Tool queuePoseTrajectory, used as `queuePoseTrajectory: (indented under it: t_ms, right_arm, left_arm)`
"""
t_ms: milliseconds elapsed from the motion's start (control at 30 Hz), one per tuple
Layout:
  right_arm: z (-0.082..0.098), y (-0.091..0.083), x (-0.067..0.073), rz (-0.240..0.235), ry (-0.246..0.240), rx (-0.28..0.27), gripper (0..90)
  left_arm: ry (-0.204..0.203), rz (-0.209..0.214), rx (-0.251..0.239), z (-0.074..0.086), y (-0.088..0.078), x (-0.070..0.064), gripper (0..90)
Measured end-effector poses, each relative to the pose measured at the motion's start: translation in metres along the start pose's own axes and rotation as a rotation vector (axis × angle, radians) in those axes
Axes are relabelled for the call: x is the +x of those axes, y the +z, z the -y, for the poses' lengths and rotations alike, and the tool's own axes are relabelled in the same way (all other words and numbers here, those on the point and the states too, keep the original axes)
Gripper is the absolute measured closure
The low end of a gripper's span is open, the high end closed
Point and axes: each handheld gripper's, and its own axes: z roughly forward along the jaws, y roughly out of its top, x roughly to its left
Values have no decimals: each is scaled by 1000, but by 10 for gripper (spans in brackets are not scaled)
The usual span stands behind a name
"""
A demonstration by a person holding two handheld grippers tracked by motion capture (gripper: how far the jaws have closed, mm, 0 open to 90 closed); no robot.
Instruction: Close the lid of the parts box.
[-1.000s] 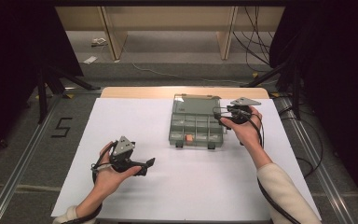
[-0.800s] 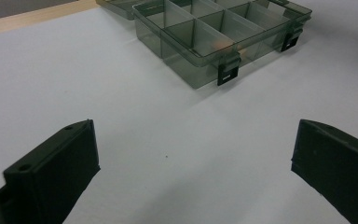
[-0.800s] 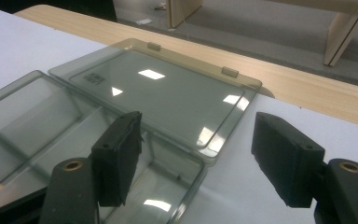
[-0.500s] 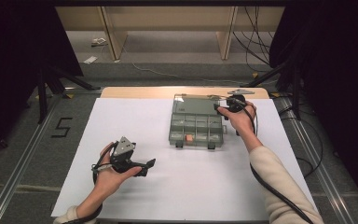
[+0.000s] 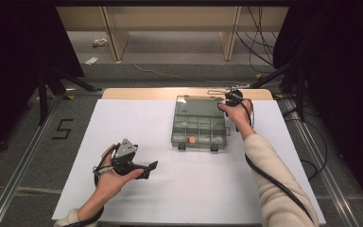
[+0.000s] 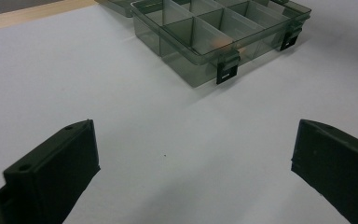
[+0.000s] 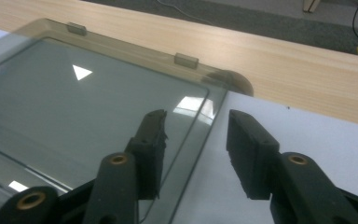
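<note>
A smoky clear compartment box [image 5: 198,131] stands on the white sheet, its lid [image 5: 196,106] folded back flat toward the far edge. One compartment holds a small orange piece [image 5: 190,140]. My right gripper [image 5: 229,98] is at the lid's far right corner. In the right gripper view its jaws [image 7: 196,135] straddle the edge of the lid [image 7: 74,107], one over the lid and one over the sheet, and have just been closing without pressing on it. My left gripper [image 5: 149,169] rests open at the front left, pointing at the box [image 6: 205,37], jaws [image 6: 191,168] wide apart.
The white sheet [image 5: 137,123] covers most of the table, with a bare wooden strip [image 5: 142,93] along the far edge. Two black latches [image 6: 227,72] hang on the box's near side. Cables [image 5: 264,52] and furniture legs stand on the floor beyond.
My right hand has moved away from me and slightly left, from the box's right side to the lid's far right corner, and its jaws have narrowed. The left hand has stayed put.
</note>
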Motion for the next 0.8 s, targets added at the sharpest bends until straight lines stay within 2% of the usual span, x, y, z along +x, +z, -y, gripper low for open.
queuePoseTrajectory:
  t_ms: [233,567,800]
  right_arm:
    - [4,8,-2,16,27,49,688]
    - [0,8,0,18,66,79,814]
    - [-3,9,2,38,121,101,839]
  left_arm:
    - [2,2,3,0,1,0,0]
    - [3,2,5,0,1,0,0]
    - [3,1,6,0,1,0,0]
